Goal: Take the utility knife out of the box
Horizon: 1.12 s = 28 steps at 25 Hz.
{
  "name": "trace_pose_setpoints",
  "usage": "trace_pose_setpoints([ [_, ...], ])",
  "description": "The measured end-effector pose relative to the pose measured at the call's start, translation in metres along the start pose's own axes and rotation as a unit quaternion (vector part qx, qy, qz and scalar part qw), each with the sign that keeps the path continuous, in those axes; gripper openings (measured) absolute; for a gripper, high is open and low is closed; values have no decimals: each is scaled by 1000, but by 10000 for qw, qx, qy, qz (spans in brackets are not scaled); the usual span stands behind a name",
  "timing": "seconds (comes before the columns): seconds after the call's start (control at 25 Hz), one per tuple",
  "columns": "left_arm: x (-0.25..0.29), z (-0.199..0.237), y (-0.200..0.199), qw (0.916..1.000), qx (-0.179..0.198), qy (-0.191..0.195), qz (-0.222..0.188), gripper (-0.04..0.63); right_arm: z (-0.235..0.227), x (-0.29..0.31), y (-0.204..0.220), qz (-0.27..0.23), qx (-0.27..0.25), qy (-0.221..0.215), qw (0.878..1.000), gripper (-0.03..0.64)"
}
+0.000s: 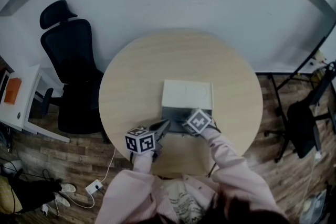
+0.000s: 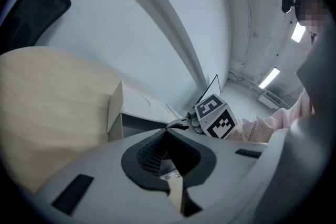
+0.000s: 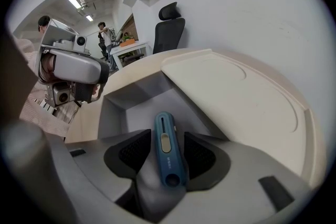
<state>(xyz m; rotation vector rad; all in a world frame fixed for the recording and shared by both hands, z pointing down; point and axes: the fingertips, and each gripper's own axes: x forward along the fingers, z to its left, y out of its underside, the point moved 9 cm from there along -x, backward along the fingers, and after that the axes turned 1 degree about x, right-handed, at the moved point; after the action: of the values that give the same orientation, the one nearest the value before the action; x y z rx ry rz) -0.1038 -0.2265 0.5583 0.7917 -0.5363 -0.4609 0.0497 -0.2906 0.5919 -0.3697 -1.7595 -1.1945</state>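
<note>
1. The box (image 1: 185,112) stood open near the front edge of the round bench (image 1: 131,76), its pale lid (image 1: 187,94) folded back flat on the far side.
2. The blue utility knife (image 3: 168,147) was inside the box, lying lengthwise between the fingers of the right gripper (image 1: 181,120).
3. The right fingers stood wide apart – the knife was in the gap, but the pads were not pressed on it. A clear space showed on its left side and a thinner one on its right.
4. The box's grey walls (image 3: 113,113) rose close around the knife at the left and the far end. The folded-back lid filled the right of the right gripper view.
5. The left gripper (image 1: 163,124) sat just beside the box's near left corner. Its fingers were drawn together at the tips and nothing showed between them. Whether they touched the box could not be told.
6. Pink striped sleeves (image 1: 231,162) ran from both grippers back toward the person.
7. A black office chair (image 1: 68,60) stood well apart at the bench's left, against the white wall (image 1: 210,2).
8. Further left was a white desk (image 1: 21,107) with an orange thing (image 1: 12,89) on it.
9. A second dark chair (image 1: 304,118) stood on the wooden floor (image 1: 79,160) at the right.
10. A white adapter (image 1: 94,185) with its cable lay on the floor below the bench's left edge.
11. In the right gripper view, people (image 3: 105,34) stood far off – too small to make out more.
</note>
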Motion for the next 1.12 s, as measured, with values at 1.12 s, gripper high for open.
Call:
trace_pose_setpoints([
  [1.12, 0, 2, 2, 10000, -56, -27, 14, 0, 8, 5, 0, 349, -763, 34, 9965, 133],
])
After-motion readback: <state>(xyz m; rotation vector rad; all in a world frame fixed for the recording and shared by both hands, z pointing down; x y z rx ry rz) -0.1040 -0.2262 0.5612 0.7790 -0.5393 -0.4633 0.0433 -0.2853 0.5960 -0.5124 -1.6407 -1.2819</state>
